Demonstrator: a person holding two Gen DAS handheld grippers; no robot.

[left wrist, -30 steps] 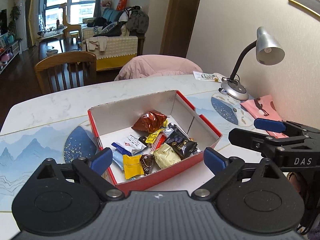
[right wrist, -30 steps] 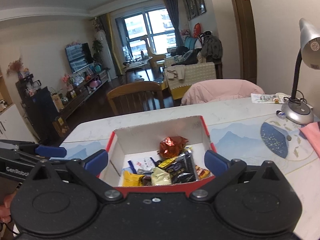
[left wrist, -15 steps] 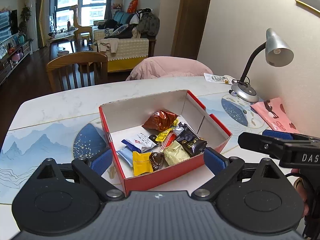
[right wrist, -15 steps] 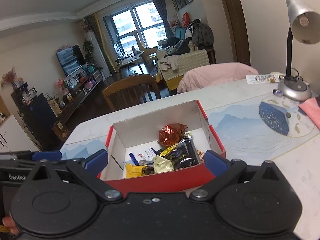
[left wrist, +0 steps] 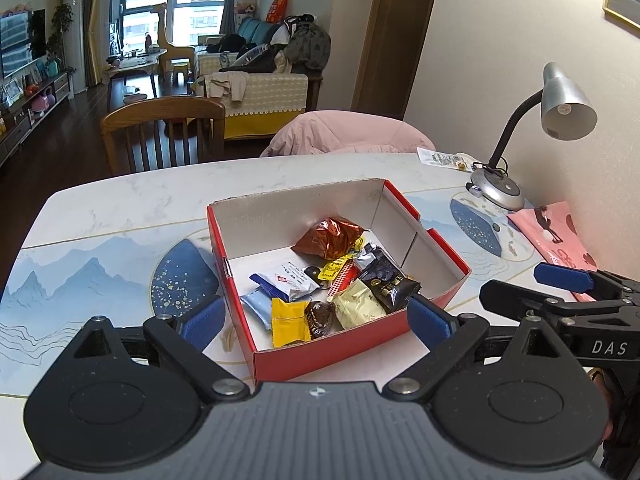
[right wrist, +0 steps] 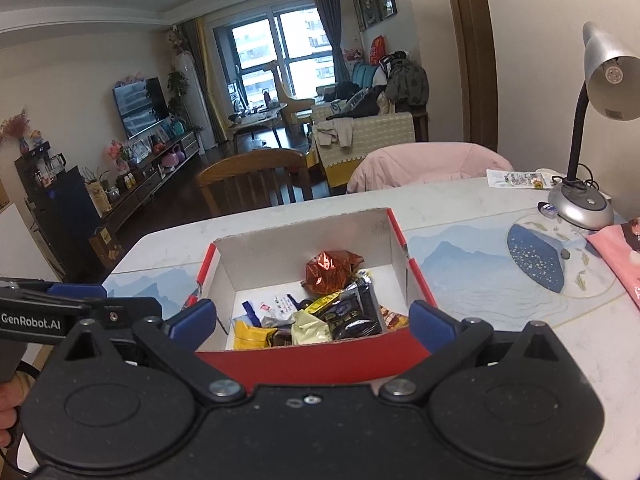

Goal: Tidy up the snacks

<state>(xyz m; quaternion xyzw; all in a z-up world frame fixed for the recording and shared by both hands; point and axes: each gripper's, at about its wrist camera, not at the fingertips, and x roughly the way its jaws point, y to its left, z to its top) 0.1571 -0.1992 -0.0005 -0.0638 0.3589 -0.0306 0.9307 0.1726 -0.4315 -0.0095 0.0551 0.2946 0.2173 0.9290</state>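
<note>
A red cardboard box [left wrist: 340, 350] with white inner walls stands on the table, also in the right wrist view [right wrist: 320, 360]. It holds several wrapped snacks: an orange foil bag [left wrist: 330, 238], a yellow packet [left wrist: 289, 322], a dark packet [left wrist: 388, 286], a white and blue packet [left wrist: 286, 280]. My left gripper [left wrist: 318, 320] is open and empty, just in front of the box's near wall. My right gripper [right wrist: 314, 322] is open and empty, at the box's near side; it also shows in the left wrist view [left wrist: 536, 288].
A silver desk lamp [left wrist: 552, 120] stands at the right by the wall. A pink bag [left wrist: 548, 232] lies beside it. A wooden chair [left wrist: 164, 132] and a chair with a pink jacket [left wrist: 348, 136] stand at the far edge. Blue placemats [left wrist: 100, 276] cover the table.
Both grippers have drawn back and risen a little from the box, so the views show more of the room. Both stay open and empty. The snacks have not moved.
</note>
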